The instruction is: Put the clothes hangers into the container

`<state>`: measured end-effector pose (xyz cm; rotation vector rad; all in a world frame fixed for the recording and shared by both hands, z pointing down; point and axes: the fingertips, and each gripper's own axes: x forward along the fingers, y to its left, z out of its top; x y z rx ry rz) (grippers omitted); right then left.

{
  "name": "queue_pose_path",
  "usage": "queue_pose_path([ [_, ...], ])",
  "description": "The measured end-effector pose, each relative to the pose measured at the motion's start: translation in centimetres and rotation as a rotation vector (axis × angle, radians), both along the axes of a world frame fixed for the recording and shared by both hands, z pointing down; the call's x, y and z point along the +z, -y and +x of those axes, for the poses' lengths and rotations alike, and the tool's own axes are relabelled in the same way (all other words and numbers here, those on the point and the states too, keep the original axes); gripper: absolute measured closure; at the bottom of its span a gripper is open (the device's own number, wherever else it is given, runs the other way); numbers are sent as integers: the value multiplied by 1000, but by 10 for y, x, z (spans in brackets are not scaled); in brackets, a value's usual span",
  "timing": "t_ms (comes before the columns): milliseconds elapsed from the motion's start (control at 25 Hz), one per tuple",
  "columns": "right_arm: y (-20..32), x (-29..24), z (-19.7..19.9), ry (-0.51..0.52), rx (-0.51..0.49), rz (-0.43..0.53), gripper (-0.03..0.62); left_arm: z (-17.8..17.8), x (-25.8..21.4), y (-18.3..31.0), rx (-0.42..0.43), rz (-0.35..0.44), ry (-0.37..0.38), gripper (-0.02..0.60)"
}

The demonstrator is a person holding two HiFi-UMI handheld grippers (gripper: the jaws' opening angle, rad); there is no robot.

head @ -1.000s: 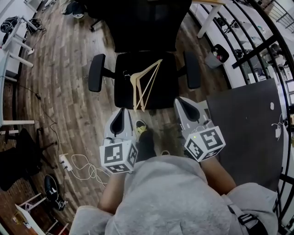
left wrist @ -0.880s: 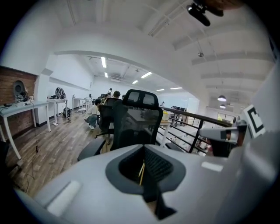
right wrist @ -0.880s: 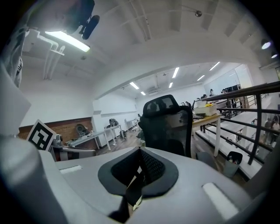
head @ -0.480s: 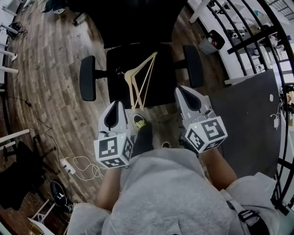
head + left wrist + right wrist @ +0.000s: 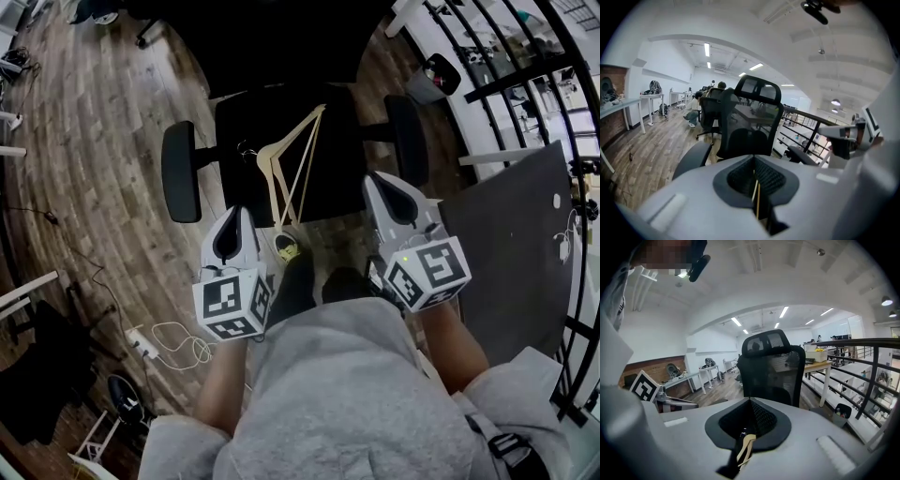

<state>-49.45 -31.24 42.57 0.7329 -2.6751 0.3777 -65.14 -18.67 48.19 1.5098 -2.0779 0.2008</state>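
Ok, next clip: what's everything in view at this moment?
hangers: at least two, pale wood, stacked on the chair seat
office chair: one, black, centre
power strip: one, white, floor at left, with a white cable
bin: one, grey, floor at upper right
panel: one, dark, right side
left gripper: one, grey, shut, empty
right gripper: one, grey, shut, empty

Left gripper [image 5: 236,216], right gripper [image 5: 376,180]: jaws together, both angled downward.
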Motion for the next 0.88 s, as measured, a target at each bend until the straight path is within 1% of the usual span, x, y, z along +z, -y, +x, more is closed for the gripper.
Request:
queue_pose_path([
  [160,7,11,-8,-24,-4,-14,597,-6,34,9,20,-54,-55,571],
  [280,20,30,-11,-47,-9,-22,597,-8,76,20,28,-135,-55,571],
  [400,39,61,-15,-56,-11,-47,597,-9,138,29,39,-266,-54,571],
  [520,57,101,-19,-63,-9,-83,597,-7,208,37,39,-380,-61,571],
  [640,62,142,-13,-107,-13,-143,597,3,276,27,-5,-481,-133,571],
  [760,67,178,-17,-122,-38,-170,597,1,337,32,-46,-533,-184,563],
  [800,68,189,-19,-127,-50,-172,597,0,356,36,-47,-551,-194,530],
  [840,68,199,-21,-132,-62,-175,597,0,375,38,-45,-573,-203,481],
  [880,67,208,-22,-138,-70,-181,597,1,392,39,-40,-599,-207,462],
])
